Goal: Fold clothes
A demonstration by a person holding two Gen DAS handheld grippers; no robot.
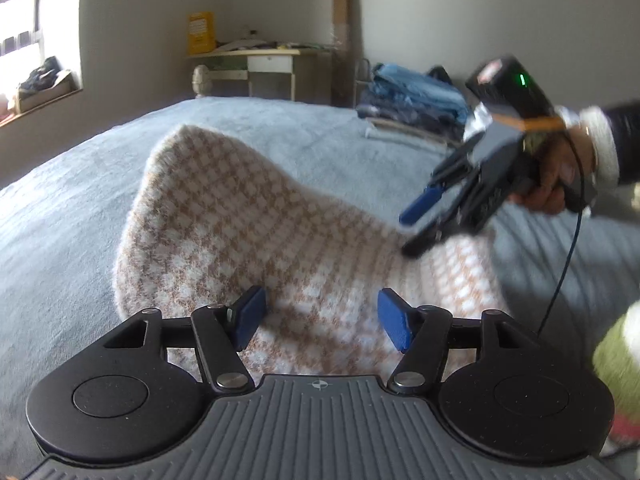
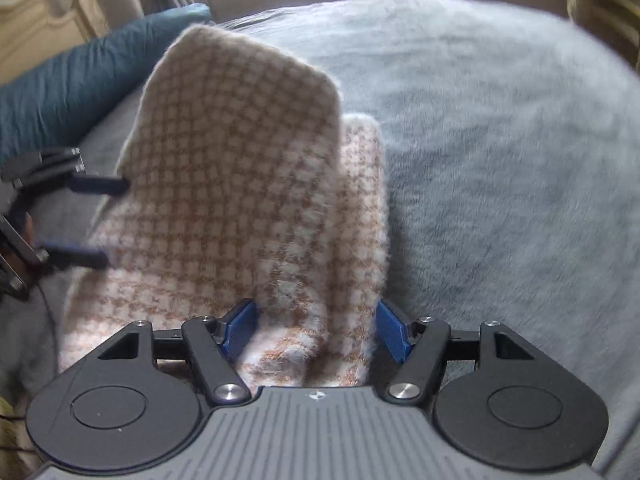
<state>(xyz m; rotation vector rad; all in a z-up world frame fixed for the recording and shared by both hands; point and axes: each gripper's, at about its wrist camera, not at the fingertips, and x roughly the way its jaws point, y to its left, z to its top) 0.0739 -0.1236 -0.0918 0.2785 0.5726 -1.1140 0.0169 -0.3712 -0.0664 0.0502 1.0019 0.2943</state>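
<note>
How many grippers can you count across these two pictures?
2. The left gripper hovers open above the near edge of the checked garment; the right gripper stands open over its other end. None seems hidden.

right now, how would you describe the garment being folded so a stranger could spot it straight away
Start at the bed with the grey-blue fleece blanket. On its middle lies a fuzzy knit garment, folded into a long panel, with both grippers' blue pads around its near end. Its tan-and-white check sets it apart from the plain teal pillow beside it and the stacked blue denim beyond the bed.
</note>
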